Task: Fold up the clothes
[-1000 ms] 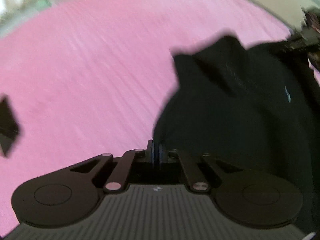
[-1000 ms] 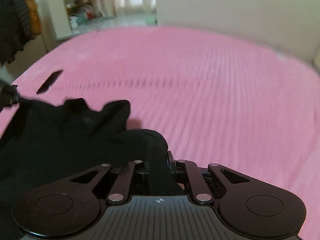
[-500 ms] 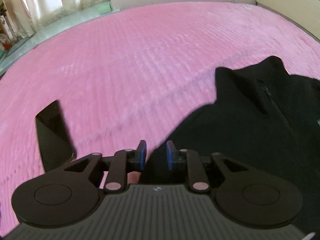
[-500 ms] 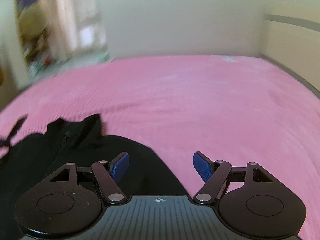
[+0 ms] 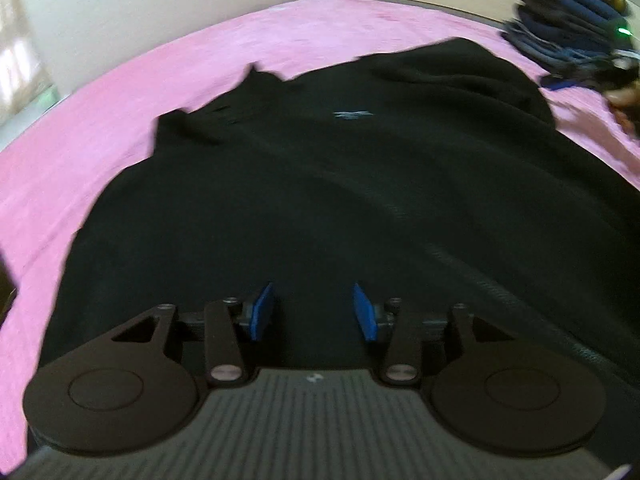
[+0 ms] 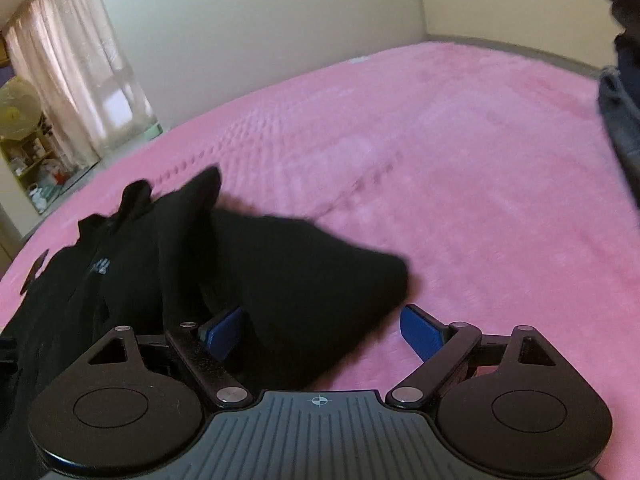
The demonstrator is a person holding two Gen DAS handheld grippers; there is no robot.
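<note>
Pink bed (image 6: 460, 168), black jacket (image 5: 340, 200), left claw (image 5: 314, 312) opening, right claw (image 6: 320, 330) spread, curtain (image 6: 72, 80) right-view only

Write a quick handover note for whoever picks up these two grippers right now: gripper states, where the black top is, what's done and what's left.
Left gripper: jaws opening, nothing pinched; it hangs over the body of the black zip-neck fleece top.
Right gripper: jaws wide open, holding nothing; a fold of the top lies between the blue pads without being pressed.
The top lies spread on the pink fuzzy bedspread, collar towards the far side, one part flopped over on the right gripper's side.
A pile of blue clothes sits at the bed's far corner.
Done: top laid out and let go. Left: the folds proper; it is not yet a neat bundle.
</note>
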